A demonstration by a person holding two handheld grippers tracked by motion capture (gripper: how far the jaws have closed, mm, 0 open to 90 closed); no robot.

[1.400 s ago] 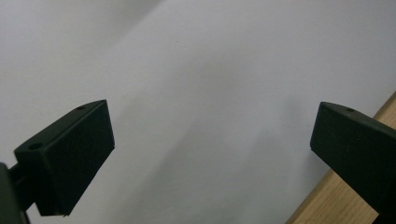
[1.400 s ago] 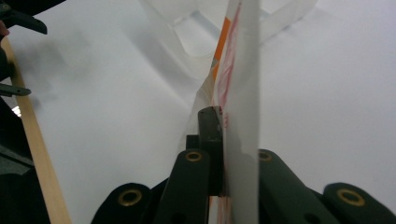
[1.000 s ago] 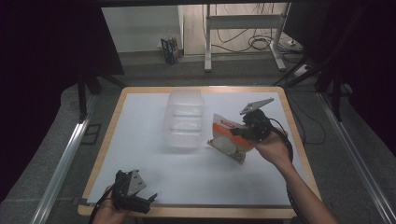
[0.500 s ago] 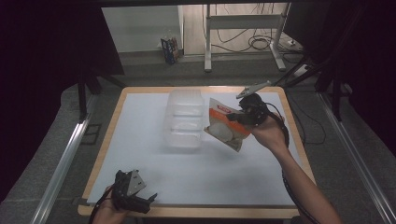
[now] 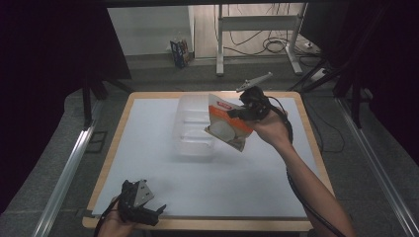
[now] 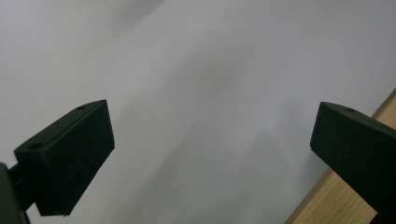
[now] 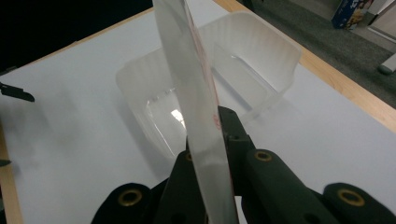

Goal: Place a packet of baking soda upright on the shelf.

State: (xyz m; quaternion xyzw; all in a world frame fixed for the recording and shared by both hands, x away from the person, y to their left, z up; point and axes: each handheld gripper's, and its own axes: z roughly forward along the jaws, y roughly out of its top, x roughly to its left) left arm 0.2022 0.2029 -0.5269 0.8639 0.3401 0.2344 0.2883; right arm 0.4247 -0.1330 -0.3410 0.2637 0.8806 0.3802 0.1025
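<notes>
Counter (image 5: 163, 148): flat white sheet, matte, on a pale wood-edged board; bare apart from one container.

Clear plastic tub (image 5: 196, 129): rectangular, thin-walled, ribbed along the sides, translucent, open-topped. It stood at the far middle of the counter. In the right gripper view the tub (image 7: 243, 74) lay just beyond the held pouch.

Snack pouch (image 5: 228, 127): flat, glossy film, orange and white print with a pale round picture. It hung in the air just right of the tub, tilted, clear of the counter. The right gripper view showed it edge-on (image 7: 196, 116), thin and smooth.

Right gripper (image 5: 241, 114): fingers pinched tight on the pouch's edge, one pad (image 7: 233, 135) flat against the film.

Left gripper (image 5: 154, 213): rested at the near edge of the counter, fingers (image 6: 70, 158) spread wide, nothing between them.

Risks, as judged: slick film held by one edge could slip or swing, since the weight hung below the pinch. A tilted pouch might catch the tub's thin rim and push the light tub across the smooth sheet, with no second grip steadying it.
</notes>
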